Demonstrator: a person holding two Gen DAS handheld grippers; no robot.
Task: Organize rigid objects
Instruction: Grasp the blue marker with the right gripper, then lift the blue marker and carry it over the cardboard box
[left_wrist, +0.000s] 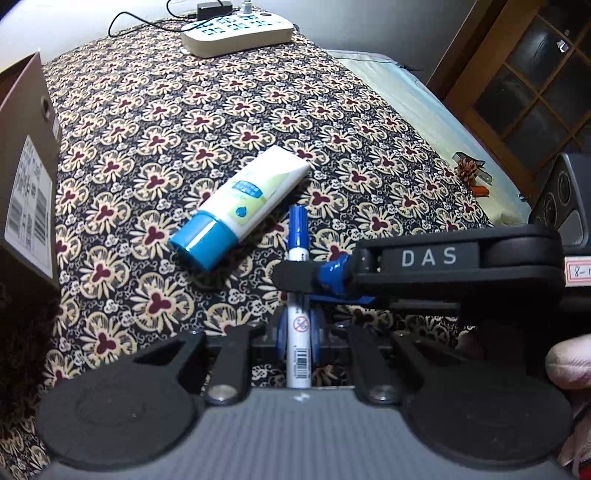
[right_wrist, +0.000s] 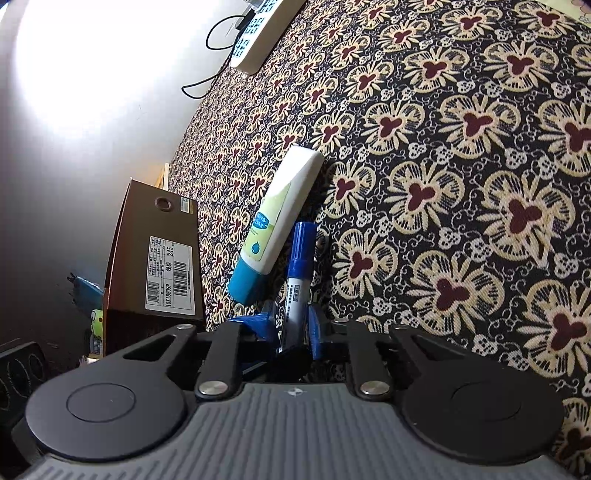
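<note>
1. Far left in my left wrist view, a brown cardboard box (left_wrist: 27, 166) with a barcode label stands at the edge of the table (left_wrist: 155, 110), which is covered in a dark floral cloth.
2. At the far end of the table lies a beige keypad device (left_wrist: 238, 31), with a black cable trailing off beside it.
3. Near the middle, a white tube with a blue cap (left_wrist: 240, 206) lies flat on the cloth, cap end toward me.
4. Just right of the tube is the blue-capped marker (left_wrist: 298, 295). My left gripper (left_wrist: 298, 332) has its blue-padded fingers closed against the marker's white barrel, with the cap pointing away from the camera.
5. My right gripper (left_wrist: 295, 277) comes in from the right across the same marker; the near black finger crosses over the barrel just below the cap.
6. In my right wrist view, the blue fingers (right_wrist: 314, 332) sit close on either side of the marker, but I cannot tell whether they are actually pinching it.
7. At the right edge of the left wrist view, part of a hand (left_wrist: 570, 363) shows, and further back a pine cone (left_wrist: 467, 170) lies on a pale surface.
</note>
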